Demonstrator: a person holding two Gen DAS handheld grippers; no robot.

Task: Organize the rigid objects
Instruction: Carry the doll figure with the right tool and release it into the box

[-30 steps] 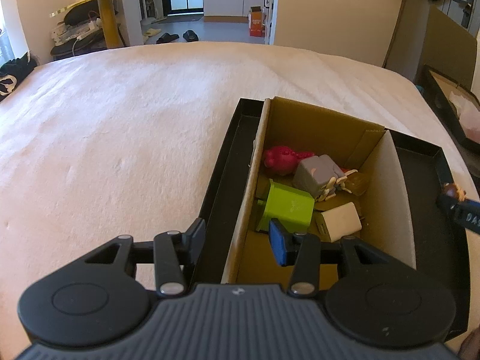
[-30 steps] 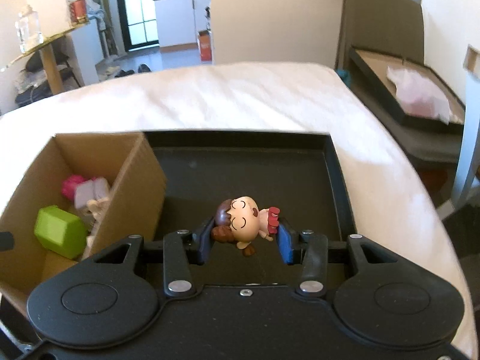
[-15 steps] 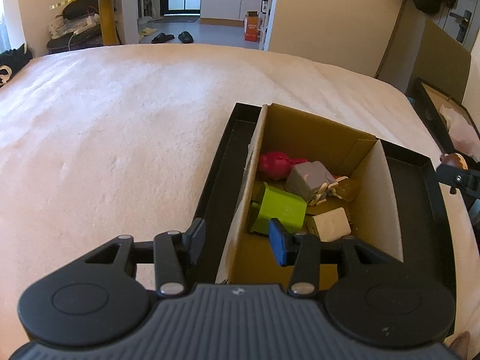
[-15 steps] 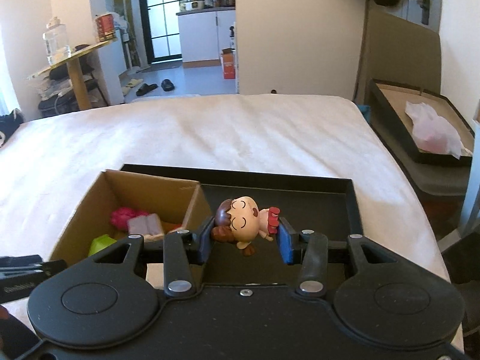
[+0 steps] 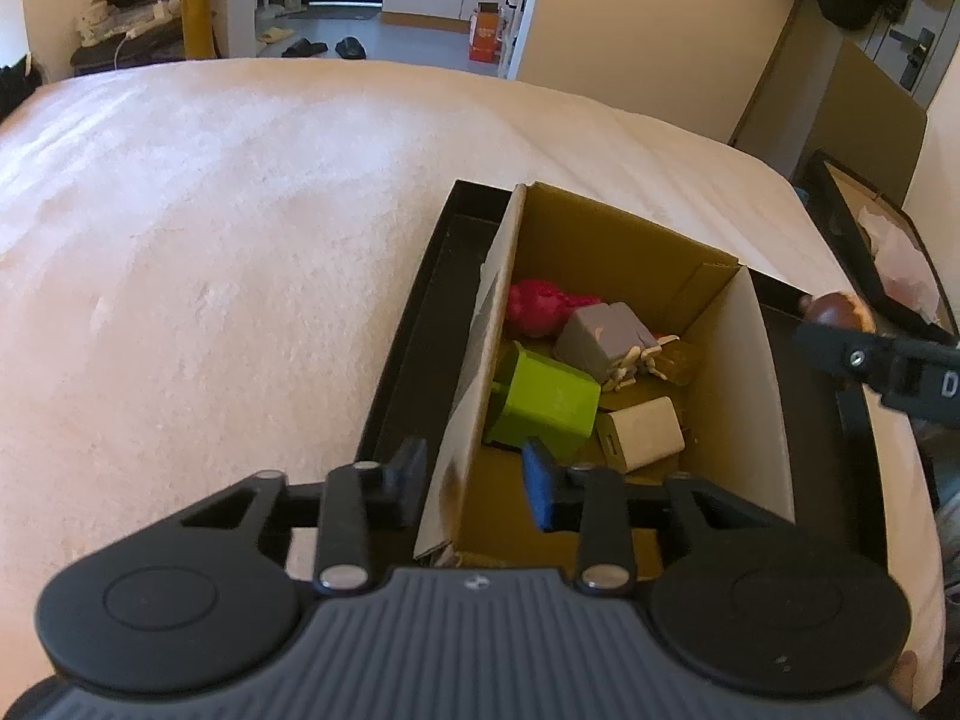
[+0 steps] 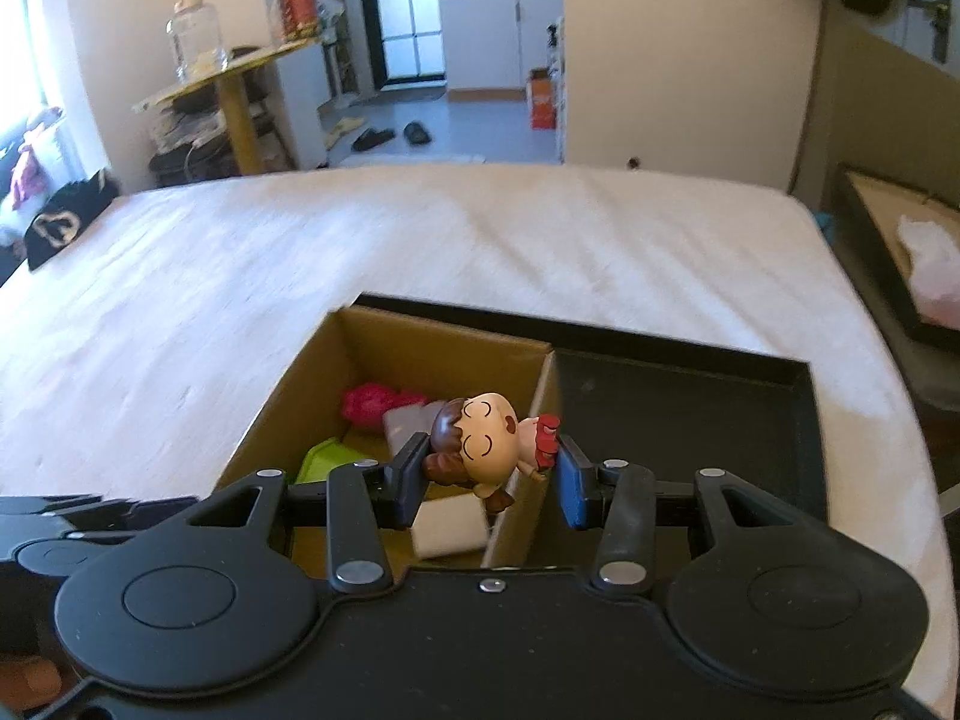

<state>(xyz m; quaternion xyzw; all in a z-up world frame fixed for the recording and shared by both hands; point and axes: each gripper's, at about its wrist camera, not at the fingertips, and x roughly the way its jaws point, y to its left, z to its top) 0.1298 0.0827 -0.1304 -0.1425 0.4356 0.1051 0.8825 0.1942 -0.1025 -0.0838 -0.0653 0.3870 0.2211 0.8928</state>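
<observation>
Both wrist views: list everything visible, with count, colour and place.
cardboard box: 1, brown, inside the tray's left part
tray: 1, black, on the bed
bed: 1, cream
green block: 1, in the box
grey block: 1, in the box
pink toy: 1, box's far corner
white charger: 1, in the box
doll: 1, brown hair, between the right pads, above the box's right wall
left hand-held gripper: 1, black, closing astride the box's left wall
right hand-held gripper: 1, black, shut on the doll
</observation>
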